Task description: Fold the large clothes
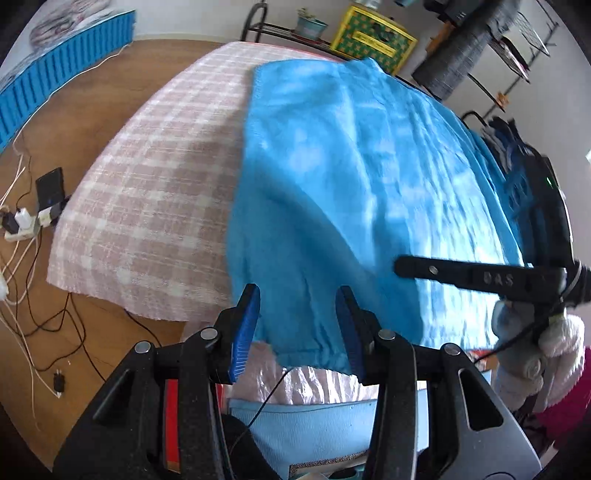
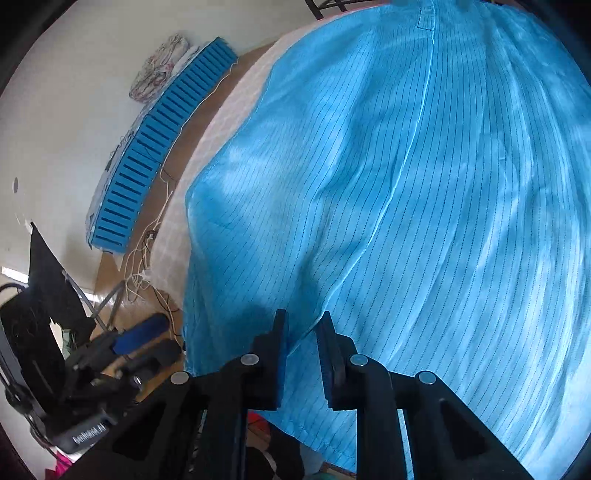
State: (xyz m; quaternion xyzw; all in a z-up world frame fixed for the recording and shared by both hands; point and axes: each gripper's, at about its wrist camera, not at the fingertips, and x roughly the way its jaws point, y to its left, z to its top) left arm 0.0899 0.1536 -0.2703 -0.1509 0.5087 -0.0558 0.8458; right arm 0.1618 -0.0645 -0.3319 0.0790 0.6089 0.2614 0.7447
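Garment (image 1: pixel 354 177) long axis runs away from cameras; left gripper (image 1: pixel 297 325) fingers wide, right gripper (image 2: pixel 302 354) fingers narrowly apart.

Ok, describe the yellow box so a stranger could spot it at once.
Start at the checked pink cloth with the blue garment spread on it. Look past its far edge to the dark metal rack by the wall. The box sits there, bright yellow with a green pattern, beside a small potted plant.

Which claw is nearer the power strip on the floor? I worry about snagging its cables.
Left. The left claw hangs at the blue garment's near hem, with the power strip on the floor to its left. The right claw sits farther right over the garment.
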